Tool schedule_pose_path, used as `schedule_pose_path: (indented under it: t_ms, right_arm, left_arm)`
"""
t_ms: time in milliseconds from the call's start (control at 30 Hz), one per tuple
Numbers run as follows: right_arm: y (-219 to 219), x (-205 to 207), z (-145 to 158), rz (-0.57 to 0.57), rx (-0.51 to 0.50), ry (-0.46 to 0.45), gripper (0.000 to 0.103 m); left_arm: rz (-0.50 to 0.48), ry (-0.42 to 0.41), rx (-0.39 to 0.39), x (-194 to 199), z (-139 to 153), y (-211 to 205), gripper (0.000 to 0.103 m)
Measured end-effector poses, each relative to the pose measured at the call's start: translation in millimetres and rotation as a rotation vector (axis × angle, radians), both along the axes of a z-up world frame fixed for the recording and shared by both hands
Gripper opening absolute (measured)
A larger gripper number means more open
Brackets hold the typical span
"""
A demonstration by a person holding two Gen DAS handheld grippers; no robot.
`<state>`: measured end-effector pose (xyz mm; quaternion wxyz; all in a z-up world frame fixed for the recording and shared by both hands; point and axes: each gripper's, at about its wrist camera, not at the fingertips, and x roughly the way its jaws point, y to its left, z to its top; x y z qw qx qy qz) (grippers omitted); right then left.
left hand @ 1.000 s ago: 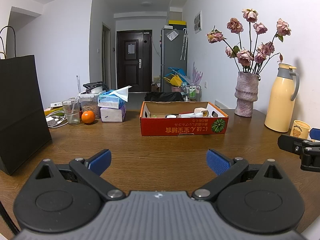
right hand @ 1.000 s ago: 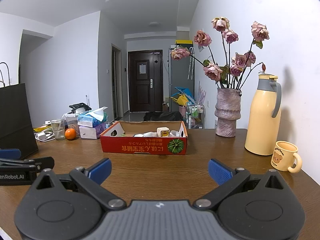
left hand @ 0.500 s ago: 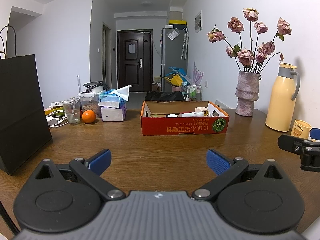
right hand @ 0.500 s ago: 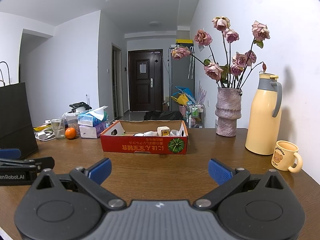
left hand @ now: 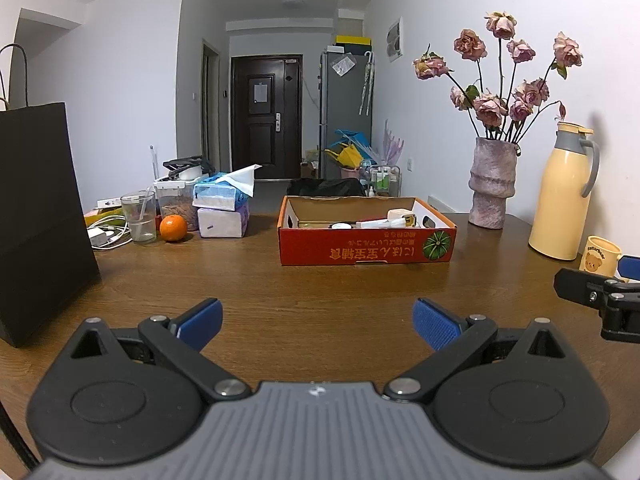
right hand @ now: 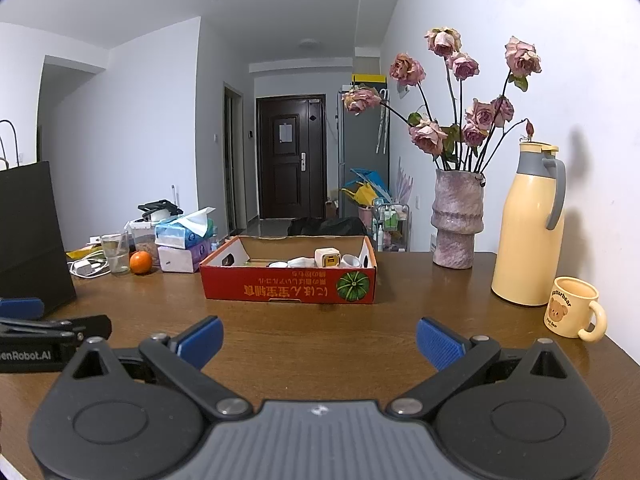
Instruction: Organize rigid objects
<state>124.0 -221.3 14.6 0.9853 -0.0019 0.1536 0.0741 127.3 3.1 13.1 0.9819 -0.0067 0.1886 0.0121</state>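
Note:
A red cardboard box [left hand: 366, 246] [right hand: 290, 286] stands in the middle of the wooden table [left hand: 320, 284], holding several small white items, among them a white cube charger [right hand: 328, 259]. My left gripper [left hand: 318, 322] hovers over the near table, open and holding nothing, well short of the box. My right gripper [right hand: 320, 340] is likewise open and empty, to the right of the left one. Each gripper's tip shows at the edge of the other's view.
A black paper bag [left hand: 38, 216] stands at the left. Behind it are a glass [left hand: 139, 216], an orange [left hand: 173, 228], cables and stacked tissue packs [left hand: 222, 208]. A vase of roses [right hand: 456, 220], a yellow thermos [right hand: 530, 228] and a bear mug [right hand: 572, 312] line the right wall.

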Motion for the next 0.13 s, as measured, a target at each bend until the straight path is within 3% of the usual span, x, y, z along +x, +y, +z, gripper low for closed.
schedule_pose_path:
  t_ms: [133]
  right_arm:
    - [-1.5, 3.1, -1.5, 0.001, -0.001, 0.006, 0.103]
  left_arm:
    - [0.0, 0.006, -0.003, 2.5, -1.4, 0.1, 0.103]
